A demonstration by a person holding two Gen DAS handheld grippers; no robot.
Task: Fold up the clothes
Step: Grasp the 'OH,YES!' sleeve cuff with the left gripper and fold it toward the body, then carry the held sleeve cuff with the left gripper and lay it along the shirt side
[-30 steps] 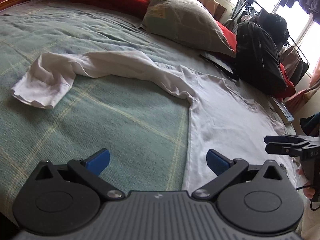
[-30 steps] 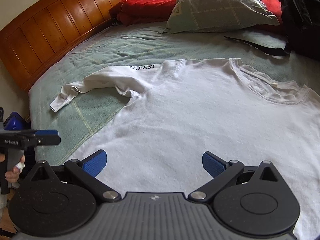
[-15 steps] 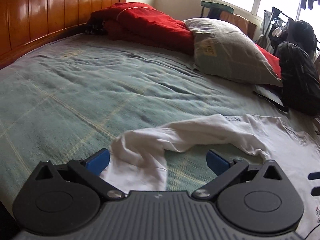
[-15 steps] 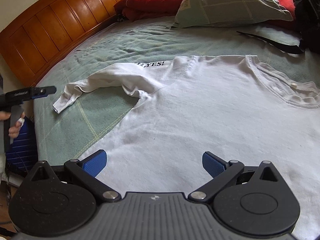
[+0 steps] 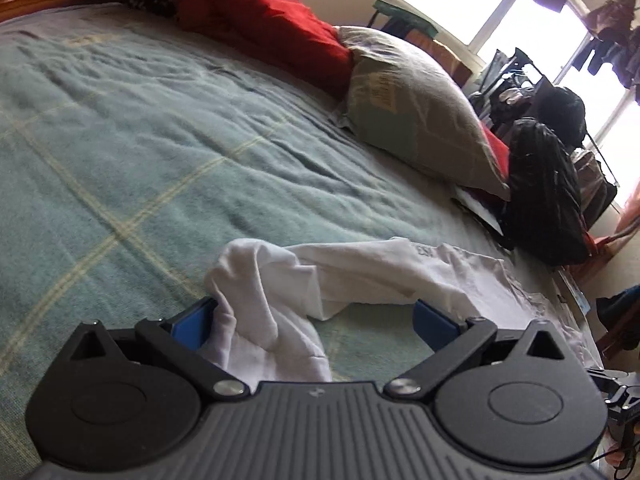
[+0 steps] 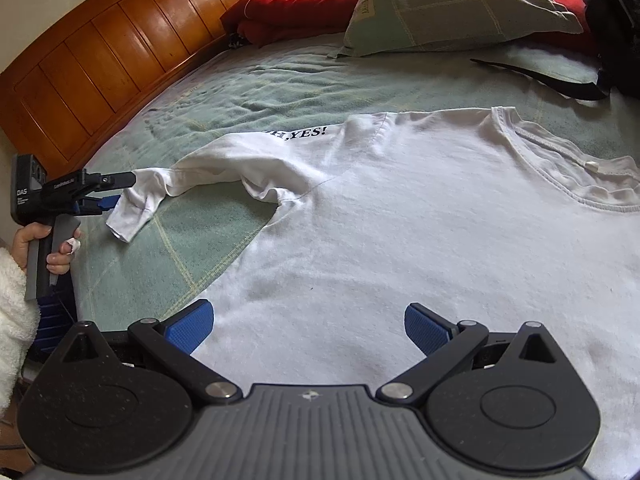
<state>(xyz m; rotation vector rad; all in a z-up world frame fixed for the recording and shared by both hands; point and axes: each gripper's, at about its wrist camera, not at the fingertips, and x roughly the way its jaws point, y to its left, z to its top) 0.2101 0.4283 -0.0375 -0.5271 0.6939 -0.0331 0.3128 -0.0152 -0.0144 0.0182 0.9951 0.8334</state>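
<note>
**Green bedspread, white T-shirt, both grippers spread**

Green checked bedspread (image 6: 280,80) fills both views, and we see the white T-shirt (image 6: 400,220) lying flat across it, neck toward the pillows.

Our left gripper (image 5: 314,320) has its blue pads wide apart at the end of the shirt's crumpled sleeve (image 5: 264,312); the cloth lies between the pads and touches the left one, but nothing is clamped. From the right wrist view we see that same gripper (image 6: 114,190) held by a hand (image 6: 44,248) in a fluffy white cuff, its tip right at the sleeve end (image 6: 136,208).

Our right gripper (image 6: 308,326) is also spread open, hovering over the shirt's lower body, pads gripping nothing.

Farther out we see a grey-green pillow (image 6: 460,4), a red pillow (image 6: 292,4), the wooden headboard (image 6: 100,64) and a black bag (image 5: 548,192) near bright windows.
</note>
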